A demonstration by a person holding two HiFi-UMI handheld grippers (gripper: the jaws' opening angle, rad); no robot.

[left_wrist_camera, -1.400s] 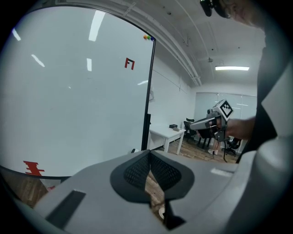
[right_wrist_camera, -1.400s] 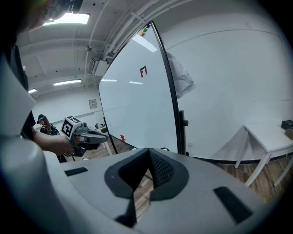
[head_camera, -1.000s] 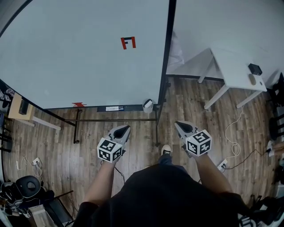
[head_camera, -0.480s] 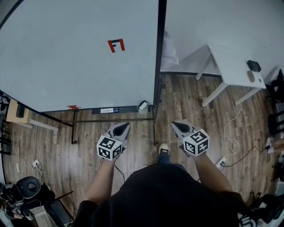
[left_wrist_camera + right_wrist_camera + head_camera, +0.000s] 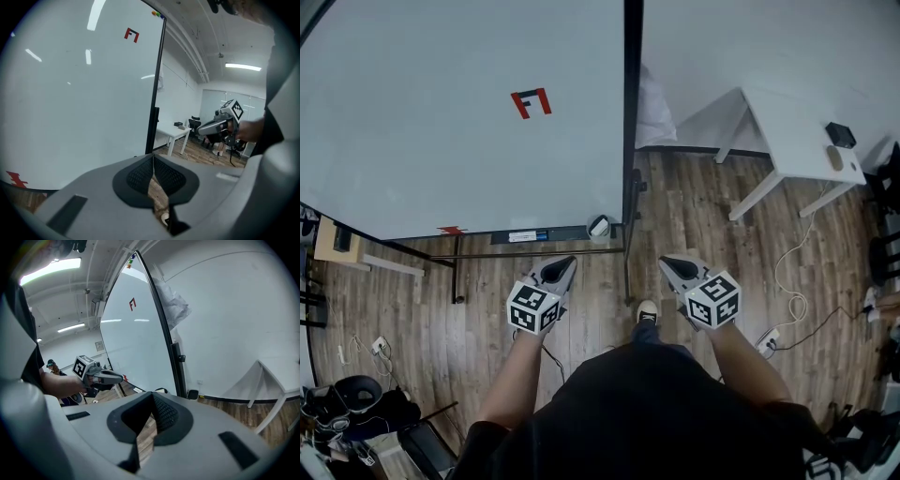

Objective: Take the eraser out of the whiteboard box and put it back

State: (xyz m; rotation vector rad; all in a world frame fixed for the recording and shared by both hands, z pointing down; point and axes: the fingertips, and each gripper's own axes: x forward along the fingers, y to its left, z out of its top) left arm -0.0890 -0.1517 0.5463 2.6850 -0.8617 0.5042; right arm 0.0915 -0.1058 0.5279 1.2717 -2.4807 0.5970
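Note:
The whiteboard (image 5: 441, 122) fills the upper left of the head view, with a red mark (image 5: 531, 102) on it. A small white whiteboard box (image 5: 598, 227) hangs at the right end of its bottom rail (image 5: 534, 234). No eraser shows. My left gripper (image 5: 564, 264) hovers over the floor just below the box, with its jaws shut and empty. My right gripper (image 5: 668, 263) is level with it to the right of the board's black frame post (image 5: 631, 112), jaws together and empty. The left gripper (image 5: 153, 157) and right gripper (image 5: 152, 395) each see pads that meet at the tip.
A white table (image 5: 802, 141) with a dark object (image 5: 839, 134) stands at the right by the wall. Cables (image 5: 792, 300) trail across the wood floor. A stool and clutter (image 5: 347, 398) sit at the lower left. The person's shoe (image 5: 647, 314) is between the grippers.
The whiteboard and its box have slid left in the head view. Both grippers have edged toward the board's bottom rail, so the box now lies closer to the left gripper. Both stay shut.

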